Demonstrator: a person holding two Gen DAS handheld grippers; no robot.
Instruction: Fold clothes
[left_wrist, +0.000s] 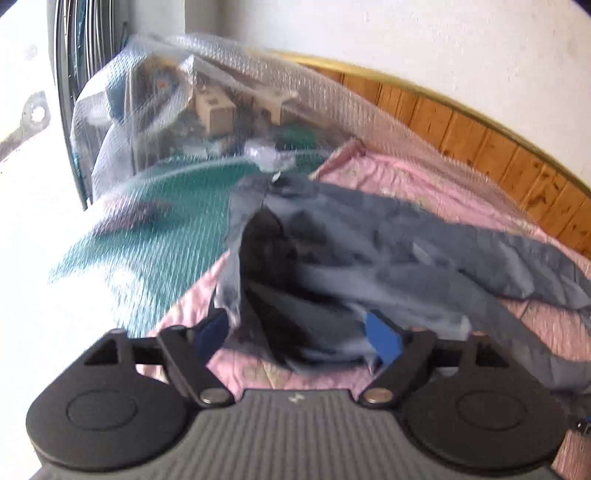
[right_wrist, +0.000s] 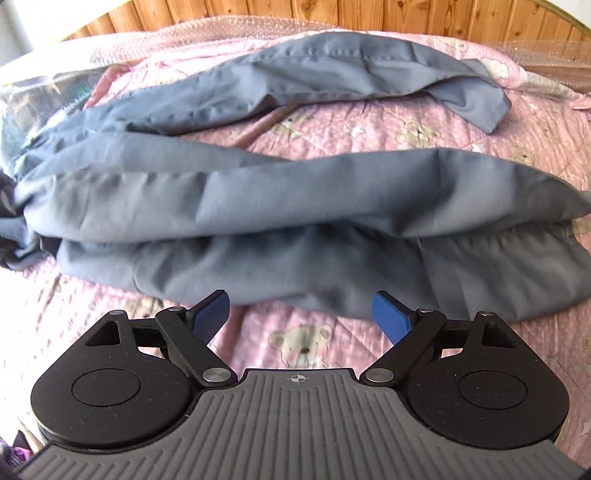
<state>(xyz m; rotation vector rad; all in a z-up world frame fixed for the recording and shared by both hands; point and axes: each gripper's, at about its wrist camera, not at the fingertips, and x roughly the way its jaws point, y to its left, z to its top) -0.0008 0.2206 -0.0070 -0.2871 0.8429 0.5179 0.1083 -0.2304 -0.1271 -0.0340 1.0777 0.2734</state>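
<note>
Lying crumpled on the pink quilt (right_wrist: 369, 140), the grey garment (right_wrist: 258, 192) sat at twelve o'clock from the right gripper (right_wrist: 301, 317), jaws apart and empty; the left gripper (left_wrist: 295, 336) gaped around loose cloth, unclamped.

No readable text, label or number shows anywhere.

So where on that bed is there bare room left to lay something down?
Bare pink teddy-bear quilt lies between the open right gripper and the grey-blue trousers' near edge, and between their two legs. The far left is crowded: clear bubble wrap over clutter, beyond the open left gripper.
</note>
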